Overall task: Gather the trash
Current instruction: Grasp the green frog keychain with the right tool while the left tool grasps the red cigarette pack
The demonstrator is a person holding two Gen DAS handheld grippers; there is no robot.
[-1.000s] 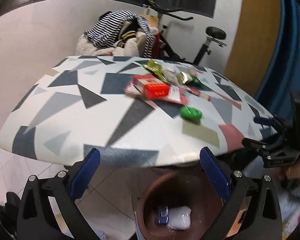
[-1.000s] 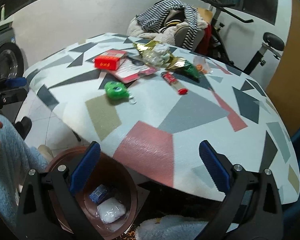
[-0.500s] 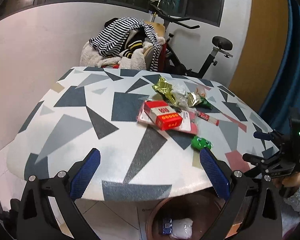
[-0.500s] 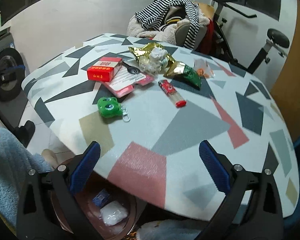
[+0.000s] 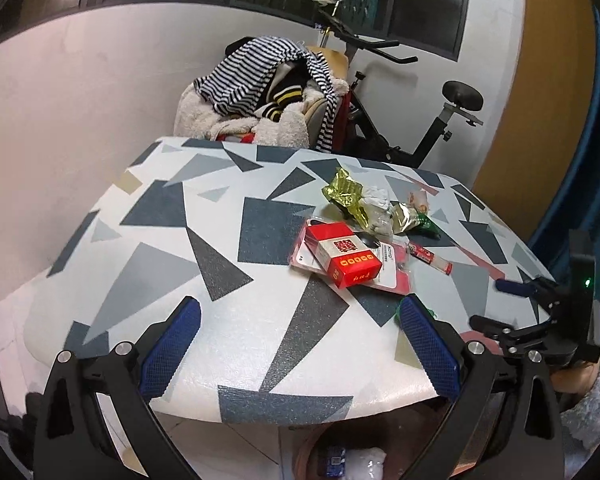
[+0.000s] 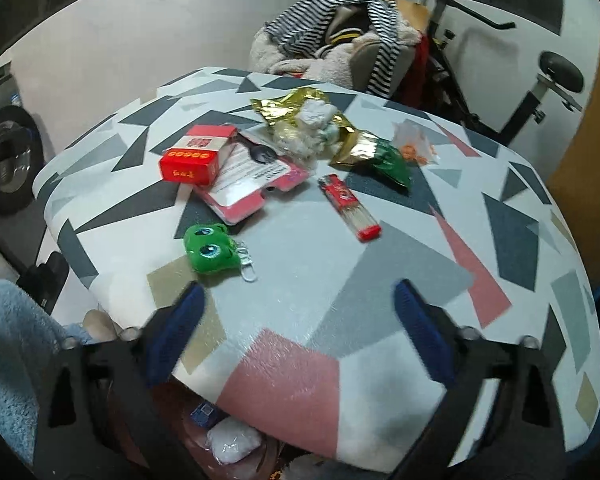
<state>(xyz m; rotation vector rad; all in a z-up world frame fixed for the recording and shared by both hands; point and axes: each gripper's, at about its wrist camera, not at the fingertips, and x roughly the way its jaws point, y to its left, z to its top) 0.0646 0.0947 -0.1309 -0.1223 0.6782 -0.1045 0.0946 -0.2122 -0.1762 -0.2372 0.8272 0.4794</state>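
Observation:
Trash lies on the patterned table (image 5: 204, 280): a red box (image 5: 342, 256) on a pink card (image 6: 252, 184), a gold wrapper (image 6: 288, 106), a white crumpled tissue (image 6: 316, 114), a green-gold snack bag (image 6: 374, 154) and a red lighter (image 6: 348, 206). A green frog keychain (image 6: 210, 248) lies nearest the front edge. My left gripper (image 5: 300, 344) hangs open over the near table edge, short of the box. My right gripper (image 6: 300, 334) hovers just short of the keychain; its jaws are closing with only tabletop between them. It also shows in the left wrist view (image 5: 500, 304).
A brown bin (image 5: 312, 452) stands on the floor under the table's near edge, holding a white bag (image 6: 232, 442) and a small blue item (image 6: 204, 414). A chair piled with clothes (image 5: 268, 96) and an exercise bike (image 5: 440, 128) stand behind the table. A fuzzy sleeve (image 6: 8, 352) is at the left.
Both grippers have risen and come forward over the table, so the bin has slid to the bottom edge of each view. The right pads stand slightly closer together.

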